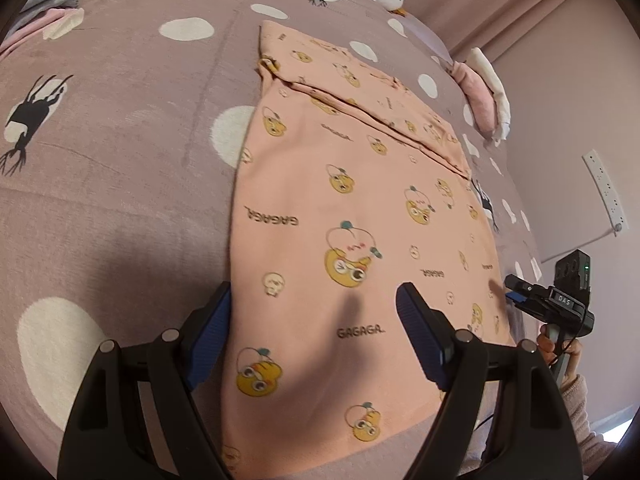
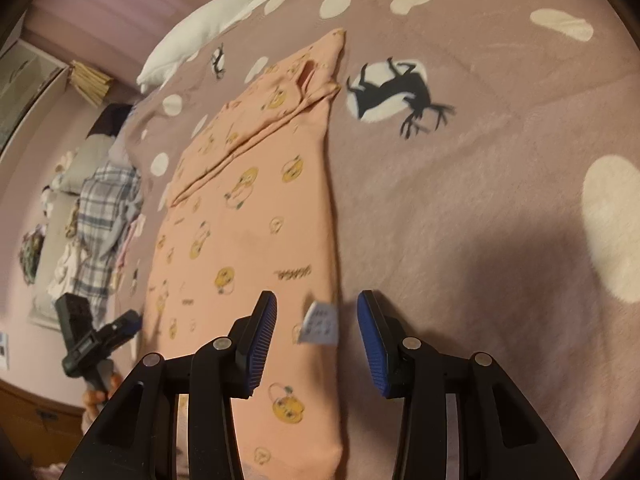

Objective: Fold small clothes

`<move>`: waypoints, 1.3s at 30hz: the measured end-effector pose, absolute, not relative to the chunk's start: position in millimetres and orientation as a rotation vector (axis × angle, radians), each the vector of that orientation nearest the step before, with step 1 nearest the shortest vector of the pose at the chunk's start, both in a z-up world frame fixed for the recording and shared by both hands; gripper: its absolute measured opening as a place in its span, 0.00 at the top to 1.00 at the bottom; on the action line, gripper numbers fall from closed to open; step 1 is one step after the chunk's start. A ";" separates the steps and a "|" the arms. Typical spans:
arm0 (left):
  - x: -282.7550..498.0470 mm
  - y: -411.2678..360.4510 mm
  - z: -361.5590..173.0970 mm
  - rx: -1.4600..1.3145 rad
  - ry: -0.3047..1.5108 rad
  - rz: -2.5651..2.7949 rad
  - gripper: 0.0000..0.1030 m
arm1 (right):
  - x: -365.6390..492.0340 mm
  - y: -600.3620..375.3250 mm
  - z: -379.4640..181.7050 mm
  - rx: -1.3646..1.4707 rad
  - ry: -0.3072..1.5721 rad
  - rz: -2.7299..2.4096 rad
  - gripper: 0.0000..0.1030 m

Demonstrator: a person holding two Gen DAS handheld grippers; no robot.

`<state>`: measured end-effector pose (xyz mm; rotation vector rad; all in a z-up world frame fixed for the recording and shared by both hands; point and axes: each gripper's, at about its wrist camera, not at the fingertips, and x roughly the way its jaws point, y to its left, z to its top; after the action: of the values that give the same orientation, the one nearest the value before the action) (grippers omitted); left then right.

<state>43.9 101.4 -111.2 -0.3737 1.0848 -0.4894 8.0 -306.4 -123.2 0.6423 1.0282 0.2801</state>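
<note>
Peach cotton, the small printed top (image 1: 352, 216) lies flat on the mauve bedspread (image 1: 120, 184), sleeves already folded in. Both grippers hover at its near hem, empty: the left gripper (image 1: 314, 336) spread wide over one side, the right gripper (image 2: 316, 344) partly parted astride the edge with the care label (image 2: 322, 322), likely to lift the hem together.

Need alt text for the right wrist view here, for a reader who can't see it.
A pink garment printed with yellow cartoon faces lies partly folded on a mauve bedspread with white dots and black deer. The right claw hangs open over its near edge, a white tag between the blue pads, untouched. The left claw shows at far left.
</note>
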 end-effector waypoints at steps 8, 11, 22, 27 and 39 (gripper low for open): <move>54.4 87.9 -114.7 -0.403 1.090 -0.524 0.23 | 26.9 -292.6 -130.8 0.667 1.032 0.347 0.60; 59.3 87.7 -115.3 -0.437 1.086 -0.540 0.23 | 36.8 -287.3 -132.2 0.666 1.032 0.369 0.60; 55.1 103.2 -118.6 -0.587 1.083 -0.623 0.31 | 38.9 -287.3 -140.1 0.755 1.017 0.435 0.60; 34.4 116.2 -121.2 -0.603 1.095 -0.656 0.31 | 16.5 -290.4 -142.6 0.771 1.026 0.468 0.60; 18.5 107.7 -132.0 -0.654 1.135 -0.668 0.54 | -20.6 -274.0 -146.6 0.801 1.035 0.527 0.60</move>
<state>18.5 107.7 -132.0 -0.6539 1.1354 -0.6679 -20.6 -274.0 -146.6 0.8009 1.0354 0.5269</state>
